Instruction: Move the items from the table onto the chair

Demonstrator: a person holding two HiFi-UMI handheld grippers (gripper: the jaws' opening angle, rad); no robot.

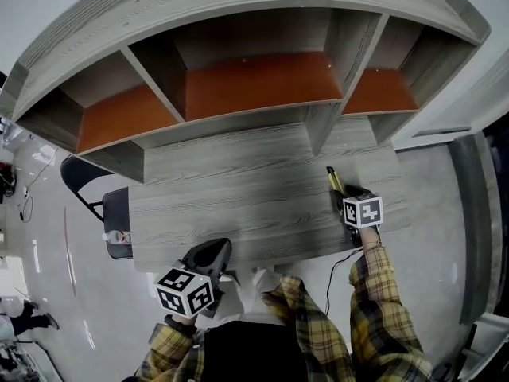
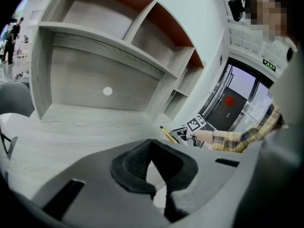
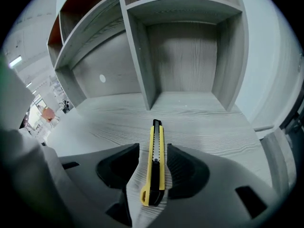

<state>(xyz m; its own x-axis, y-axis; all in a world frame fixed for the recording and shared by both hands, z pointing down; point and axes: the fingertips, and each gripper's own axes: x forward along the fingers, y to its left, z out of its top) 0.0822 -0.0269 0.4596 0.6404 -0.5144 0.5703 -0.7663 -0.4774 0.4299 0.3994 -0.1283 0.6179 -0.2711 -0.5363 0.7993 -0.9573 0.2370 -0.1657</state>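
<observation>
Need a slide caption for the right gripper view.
Right gripper, jaws open, straddles a yellow utility knife lying on the grey wood-grain table.

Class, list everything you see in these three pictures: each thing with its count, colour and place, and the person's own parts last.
table: 1, grey wood grain, centre of the head view
shelf unit: 1, grey with orange panels inside, along the table's far edge
utility knife: 1, yellow and black, lying on the table's right part
chair: 1, dark, beside the table's left end
small item: 1, on the chair seat, too small to identify
left tool: 1, grey, shut and empty, at the table's near edge
right tool: 1, grey, open astride the knife
sleeves: 2, yellow plaid, bottom of the head view
</observation>
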